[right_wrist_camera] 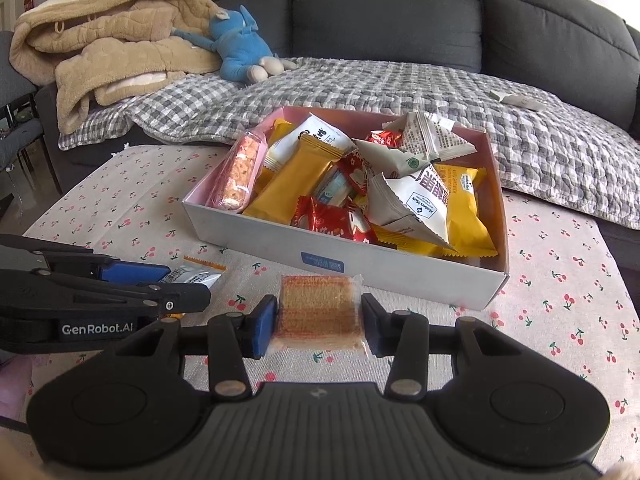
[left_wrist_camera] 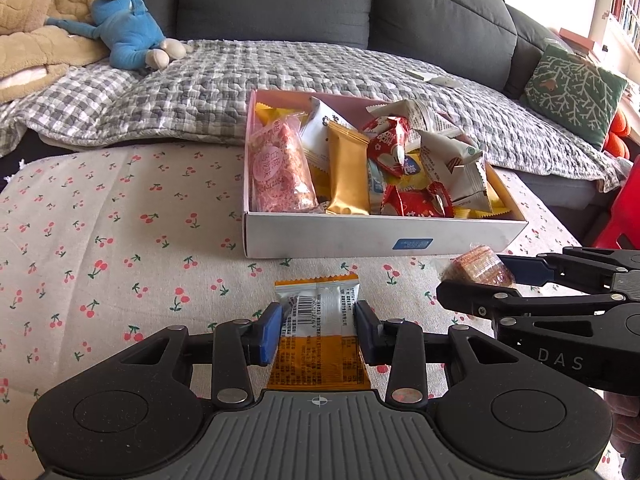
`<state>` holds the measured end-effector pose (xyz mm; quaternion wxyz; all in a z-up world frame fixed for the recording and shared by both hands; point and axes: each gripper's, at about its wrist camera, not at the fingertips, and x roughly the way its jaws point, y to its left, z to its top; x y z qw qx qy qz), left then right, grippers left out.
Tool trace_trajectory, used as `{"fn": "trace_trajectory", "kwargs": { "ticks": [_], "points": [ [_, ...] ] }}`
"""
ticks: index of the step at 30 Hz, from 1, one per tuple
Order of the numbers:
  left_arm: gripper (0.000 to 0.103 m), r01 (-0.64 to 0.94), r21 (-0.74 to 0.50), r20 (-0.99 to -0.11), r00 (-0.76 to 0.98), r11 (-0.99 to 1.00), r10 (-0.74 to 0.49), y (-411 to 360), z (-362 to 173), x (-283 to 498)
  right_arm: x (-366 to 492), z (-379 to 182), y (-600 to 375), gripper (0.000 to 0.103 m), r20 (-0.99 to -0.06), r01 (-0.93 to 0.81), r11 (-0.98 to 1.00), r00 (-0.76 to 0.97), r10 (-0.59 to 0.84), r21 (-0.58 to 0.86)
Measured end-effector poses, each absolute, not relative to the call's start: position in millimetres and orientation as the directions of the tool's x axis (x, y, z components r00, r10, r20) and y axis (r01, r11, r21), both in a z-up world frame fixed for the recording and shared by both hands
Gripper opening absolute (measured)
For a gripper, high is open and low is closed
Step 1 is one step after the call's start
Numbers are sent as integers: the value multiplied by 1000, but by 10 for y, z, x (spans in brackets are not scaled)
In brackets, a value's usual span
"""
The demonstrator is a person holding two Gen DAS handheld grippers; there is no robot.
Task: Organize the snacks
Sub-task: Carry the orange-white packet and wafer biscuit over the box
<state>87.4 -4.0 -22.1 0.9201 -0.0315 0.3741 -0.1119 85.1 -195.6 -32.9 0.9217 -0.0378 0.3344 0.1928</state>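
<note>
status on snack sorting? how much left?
Done: white cardboard box already holds many packets. In hand: left hand-held gripper grips an orange-and-silver packet; right hand-held gripper grips a clear-wrapped square wafer. Left: boxing both; no other loose snacks visible on the tablecloth.

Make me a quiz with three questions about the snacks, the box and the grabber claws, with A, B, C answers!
1. Where is the snack box?
A. on the cherry tablecloth
B. on the sofa
C. on the floor

2. What colour is the plush toy?
A. red
B. green
C. blue

3. What is the right gripper doing?
A. hanging open over nothing
B. closing on the wafer pack
C. reaching inside the box

Answers:
1 A, the box stands on the cherry cloth in front of the sofa.
2 C, the toy on the sofa is blue.
3 B, the fingers sit against both sides of the wafer pack, outside the box; the left gripper likewise grips the orange and silver packet.
</note>
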Motion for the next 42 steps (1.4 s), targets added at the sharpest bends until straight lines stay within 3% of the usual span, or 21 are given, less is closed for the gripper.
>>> {"fn": "trace_trajectory", "kwargs": {
  "ticks": [28,42],
  "points": [
    [36,138,-176,-625,749,975,-219,22,416,884,880,148,-2035,41,-535,-357,924,759,371,135],
    [36,107,-245,-614,752,964,-239,56,495,1560,1436,292,-2116,41,-504,-317,928,779,374,197]
  ]
}}
